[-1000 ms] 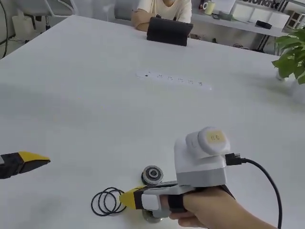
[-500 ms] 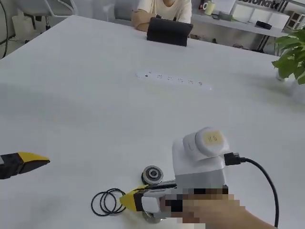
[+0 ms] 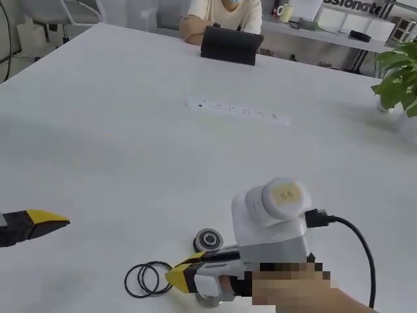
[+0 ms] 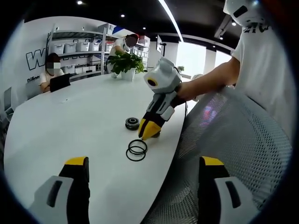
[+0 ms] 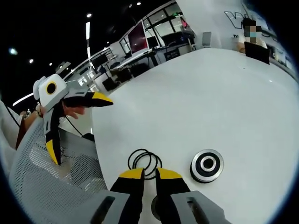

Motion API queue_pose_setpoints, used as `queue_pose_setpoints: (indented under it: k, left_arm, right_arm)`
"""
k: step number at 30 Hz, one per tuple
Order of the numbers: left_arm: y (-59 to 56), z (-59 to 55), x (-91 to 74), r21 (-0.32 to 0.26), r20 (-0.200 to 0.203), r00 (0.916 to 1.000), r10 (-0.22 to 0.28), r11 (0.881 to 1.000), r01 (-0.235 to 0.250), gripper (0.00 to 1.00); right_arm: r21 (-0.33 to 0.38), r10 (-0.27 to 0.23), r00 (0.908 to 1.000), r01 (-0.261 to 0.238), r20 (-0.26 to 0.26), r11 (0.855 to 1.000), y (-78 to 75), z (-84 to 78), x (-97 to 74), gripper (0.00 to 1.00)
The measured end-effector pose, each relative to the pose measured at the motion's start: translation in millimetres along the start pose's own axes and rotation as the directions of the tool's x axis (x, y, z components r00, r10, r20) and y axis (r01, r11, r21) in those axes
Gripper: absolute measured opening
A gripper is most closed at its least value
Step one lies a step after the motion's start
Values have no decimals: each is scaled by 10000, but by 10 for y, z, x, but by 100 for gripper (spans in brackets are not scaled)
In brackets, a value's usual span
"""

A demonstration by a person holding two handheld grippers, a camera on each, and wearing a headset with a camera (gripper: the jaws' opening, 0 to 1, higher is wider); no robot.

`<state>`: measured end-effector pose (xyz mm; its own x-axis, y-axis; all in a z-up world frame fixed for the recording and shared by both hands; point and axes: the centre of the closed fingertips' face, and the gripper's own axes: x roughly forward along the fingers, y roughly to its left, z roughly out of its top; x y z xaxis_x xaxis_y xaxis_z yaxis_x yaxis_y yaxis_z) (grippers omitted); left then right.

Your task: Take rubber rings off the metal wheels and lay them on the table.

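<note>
Bench carries a few rubber rings in a loose overlapping pile near my front edge. They lie flat and off any wheel, so I read those as done and laid where they won't roll. Right gripper hangs low just beside that pile, tips pointed at it. In the right gripper view its jaws are drawn almost together with a thin slit between and the rings lie just past the tips; I cannot tell if a ring is nipped there or nothing is. One metal wheel lies flat just behind the right gripper, apart from the rings; the dark band round its rim could be a ring on it, too small to be sure. A second wheel sits under the right gripper body, mostly hidden. Left gripper is held well off to the side, clear of everything. The left gripper view shows its jaws spread wide and holding nothing; my guess is it waits there to steady a wheel while the right one peels. Next pick likely calls for a fine pinch on a thin rim
</note>
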<state>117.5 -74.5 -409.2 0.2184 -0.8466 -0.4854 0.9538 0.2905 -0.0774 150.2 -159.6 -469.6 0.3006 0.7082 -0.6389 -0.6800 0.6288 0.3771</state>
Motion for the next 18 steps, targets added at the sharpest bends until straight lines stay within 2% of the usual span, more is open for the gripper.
queue_pose_setpoints:
  k: [11,18]
  left_arm:
    - [-12,18,15,56,-2,10000,-63,10000,63,96]
    - [3,30,-2,67,23,10000,-36,10000,36,96]
  right_arm:
    - [374,-309,9971,283,698,9989,-131,155,-136,6]
    - [763,-610,9876,503,1446,9958,-262,310,-282,7]
